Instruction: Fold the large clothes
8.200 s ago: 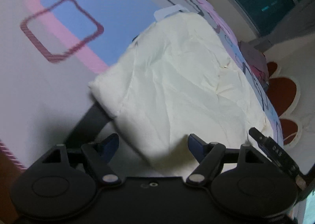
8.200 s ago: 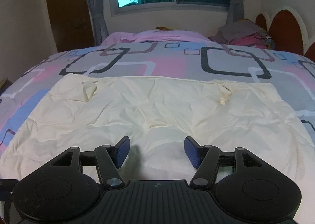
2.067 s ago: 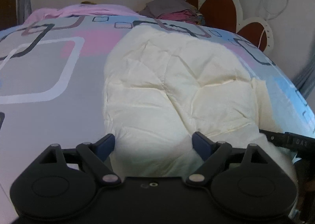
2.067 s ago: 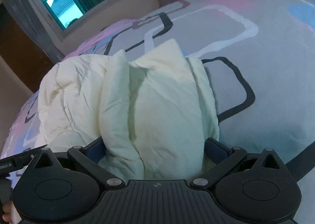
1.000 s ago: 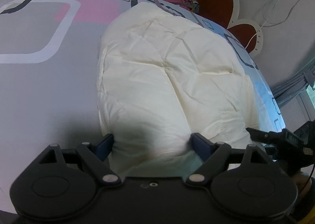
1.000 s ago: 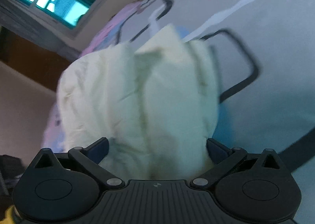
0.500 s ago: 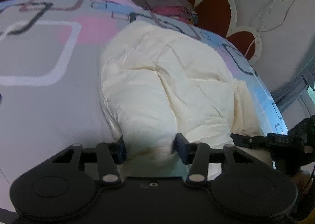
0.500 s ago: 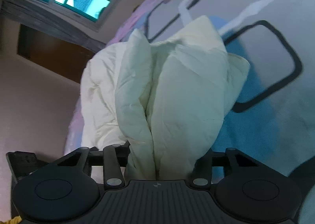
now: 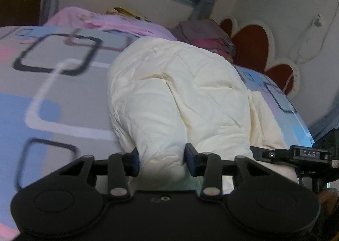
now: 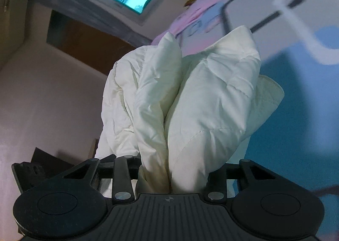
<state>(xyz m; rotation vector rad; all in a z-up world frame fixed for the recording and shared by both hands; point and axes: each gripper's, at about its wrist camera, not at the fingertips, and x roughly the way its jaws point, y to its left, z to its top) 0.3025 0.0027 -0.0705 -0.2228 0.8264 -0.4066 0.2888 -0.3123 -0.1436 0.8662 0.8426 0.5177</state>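
Change: both grippers now lifted, quilt bunched up off bed.
Left gripper [image 9: 162, 159]: jaws pinching cream quilt [image 9: 180, 97].
Right gripper [image 10: 172, 174]: seemingly clamped on quilt folds.
Bed [image 9: 53, 92]: beneath.

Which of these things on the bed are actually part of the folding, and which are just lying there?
In use:
- cream quilted padded garment
- left tongs, clamped on it
- right tongs, clamped on it

Lying about:
- pink pillow
- grey and pink folded clothes pile
- patterned grey bedsheet
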